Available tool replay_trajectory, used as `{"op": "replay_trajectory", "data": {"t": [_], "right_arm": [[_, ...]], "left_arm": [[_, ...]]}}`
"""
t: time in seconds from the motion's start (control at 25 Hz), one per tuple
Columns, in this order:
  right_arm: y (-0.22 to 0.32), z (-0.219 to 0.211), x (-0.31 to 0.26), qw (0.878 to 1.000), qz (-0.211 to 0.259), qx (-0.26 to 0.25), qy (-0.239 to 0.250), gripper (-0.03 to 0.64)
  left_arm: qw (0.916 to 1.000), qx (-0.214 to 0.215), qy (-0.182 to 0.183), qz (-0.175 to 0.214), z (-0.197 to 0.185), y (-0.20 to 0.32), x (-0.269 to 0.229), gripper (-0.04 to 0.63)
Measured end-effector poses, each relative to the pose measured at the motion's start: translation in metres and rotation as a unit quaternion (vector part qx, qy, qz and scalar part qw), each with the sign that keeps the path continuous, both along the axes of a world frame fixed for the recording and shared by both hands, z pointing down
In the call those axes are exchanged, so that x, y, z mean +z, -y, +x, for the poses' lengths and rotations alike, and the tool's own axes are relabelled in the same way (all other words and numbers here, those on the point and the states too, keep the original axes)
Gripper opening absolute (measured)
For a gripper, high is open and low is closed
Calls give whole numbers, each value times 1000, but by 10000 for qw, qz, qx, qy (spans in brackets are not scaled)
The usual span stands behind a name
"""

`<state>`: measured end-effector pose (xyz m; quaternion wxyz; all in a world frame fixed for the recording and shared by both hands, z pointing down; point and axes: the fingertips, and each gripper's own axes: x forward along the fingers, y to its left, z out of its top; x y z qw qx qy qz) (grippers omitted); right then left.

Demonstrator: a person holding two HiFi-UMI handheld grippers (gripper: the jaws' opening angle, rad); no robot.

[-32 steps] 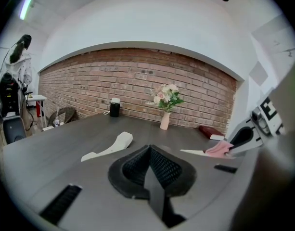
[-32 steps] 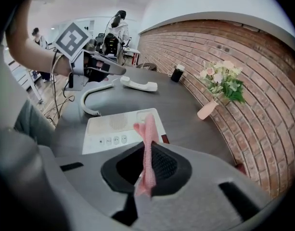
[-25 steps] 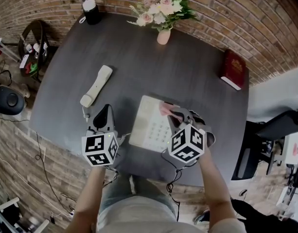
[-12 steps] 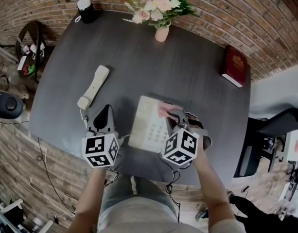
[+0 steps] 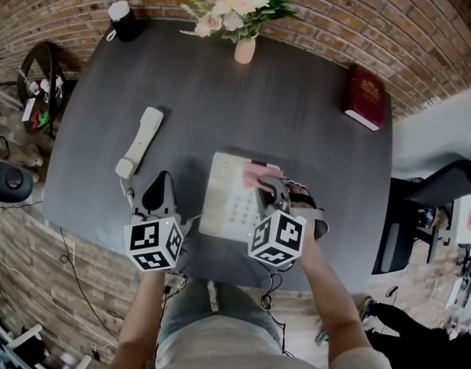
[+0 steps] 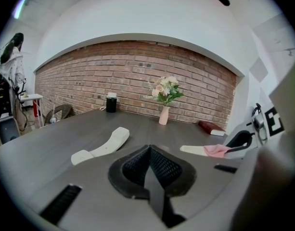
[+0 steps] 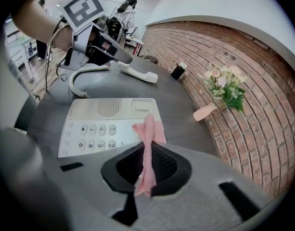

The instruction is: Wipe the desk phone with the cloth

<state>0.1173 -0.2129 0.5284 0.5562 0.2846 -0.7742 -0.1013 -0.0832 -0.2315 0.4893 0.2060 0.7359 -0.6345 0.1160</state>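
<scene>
The cream desk phone base (image 5: pixel 229 197) (image 7: pixel 104 123) lies near the table's front edge, its handset (image 5: pixel 140 141) (image 6: pixel 101 146) off the cradle to the left with the cord trailing. My right gripper (image 5: pixel 267 191) (image 7: pixel 148 150) is shut on a pink cloth (image 5: pixel 257 174) (image 7: pixel 148 143), which rests on the phone's right side beside the keypad. My left gripper (image 5: pixel 160 191) (image 6: pixel 149 170) is shut with nothing in it, left of the phone and in front of the handset.
A pink vase of flowers (image 5: pixel 241 10) (image 6: pixel 164 100) and a black cup (image 5: pixel 122 20) (image 6: pixel 111 102) stand at the table's far edge. A dark red book (image 5: pixel 365 95) lies at the right. Brick wall behind; dark table (image 5: pixel 220 106).
My right gripper has drawn the pink cloth slightly back toward me along the phone's right side. The left gripper has stayed in place.
</scene>
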Motion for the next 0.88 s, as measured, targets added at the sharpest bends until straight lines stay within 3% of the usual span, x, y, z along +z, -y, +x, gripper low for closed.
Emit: {"op": "replay_trajectory", "data": {"t": [0.88], "right_arm": [[-20, -4, 5, 9995, -237, 51, 178, 20]], "left_arm": [[9999, 84, -37, -78, 3, -11, 8, 3]]}}
